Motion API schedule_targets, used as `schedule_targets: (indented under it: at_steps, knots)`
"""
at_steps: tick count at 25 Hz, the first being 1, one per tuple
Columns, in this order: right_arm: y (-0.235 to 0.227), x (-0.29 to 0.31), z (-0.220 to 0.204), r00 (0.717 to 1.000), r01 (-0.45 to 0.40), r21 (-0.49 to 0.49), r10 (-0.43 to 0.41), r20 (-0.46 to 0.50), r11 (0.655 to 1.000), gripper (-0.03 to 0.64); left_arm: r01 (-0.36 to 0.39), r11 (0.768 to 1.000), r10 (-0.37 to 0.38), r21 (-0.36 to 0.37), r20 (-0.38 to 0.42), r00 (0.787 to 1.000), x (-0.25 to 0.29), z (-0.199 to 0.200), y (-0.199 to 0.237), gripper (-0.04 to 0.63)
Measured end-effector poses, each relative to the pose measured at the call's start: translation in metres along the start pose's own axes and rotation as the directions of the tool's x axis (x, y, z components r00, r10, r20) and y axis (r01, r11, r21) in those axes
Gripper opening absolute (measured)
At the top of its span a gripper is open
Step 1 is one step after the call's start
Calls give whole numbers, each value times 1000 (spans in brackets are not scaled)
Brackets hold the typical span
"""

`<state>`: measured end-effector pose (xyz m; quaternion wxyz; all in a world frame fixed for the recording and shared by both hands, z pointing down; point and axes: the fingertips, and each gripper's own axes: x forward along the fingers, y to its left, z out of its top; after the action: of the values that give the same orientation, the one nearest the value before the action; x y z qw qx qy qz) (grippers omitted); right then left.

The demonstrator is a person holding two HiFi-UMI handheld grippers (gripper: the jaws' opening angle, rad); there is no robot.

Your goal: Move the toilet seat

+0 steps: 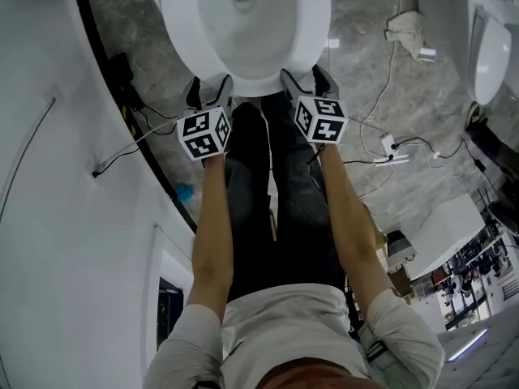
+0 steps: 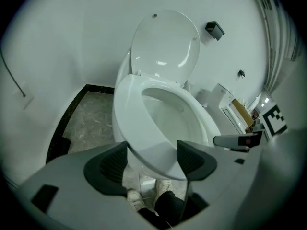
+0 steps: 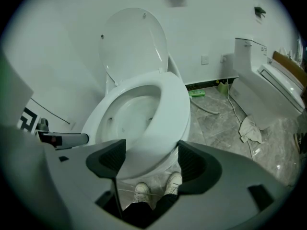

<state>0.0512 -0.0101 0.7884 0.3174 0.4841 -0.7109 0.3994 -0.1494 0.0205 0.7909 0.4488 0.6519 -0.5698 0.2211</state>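
The white toilet seat (image 1: 258,81) lies down on the bowl, and its lid (image 2: 165,42) stands upright against the wall. My left gripper (image 1: 209,89) is at the seat's front left edge, open, with the seat's front rim (image 2: 144,140) between its dark pads. My right gripper (image 1: 308,81) is at the front right edge, also open, and the seat's rim (image 3: 170,114) fills the gap between its jaws. The raised lid (image 3: 132,42) shows behind the bowl. I cannot tell whether the pads touch the seat.
A white wall (image 1: 49,177) runs close on the left. A second toilet (image 3: 268,87) stands to the right, with a crumpled cloth (image 3: 250,128) and cables (image 1: 389,148) on the grey marble floor. The person's white shoes (image 3: 144,191) stand right before the bowl.
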Motion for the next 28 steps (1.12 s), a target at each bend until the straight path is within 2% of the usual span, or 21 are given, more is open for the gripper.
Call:
schedule_targets:
  at_steps: [15, 28]
  knots:
    - [12, -43, 32, 995, -29, 38, 25, 98, 999, 341, 3, 1000, -4, 4, 95, 996, -39, 33, -16, 331]
    - [22, -74, 62, 983, -59, 73, 46, 175, 996, 334, 8, 1000, -8, 4, 186, 983, -67, 63, -27, 331]
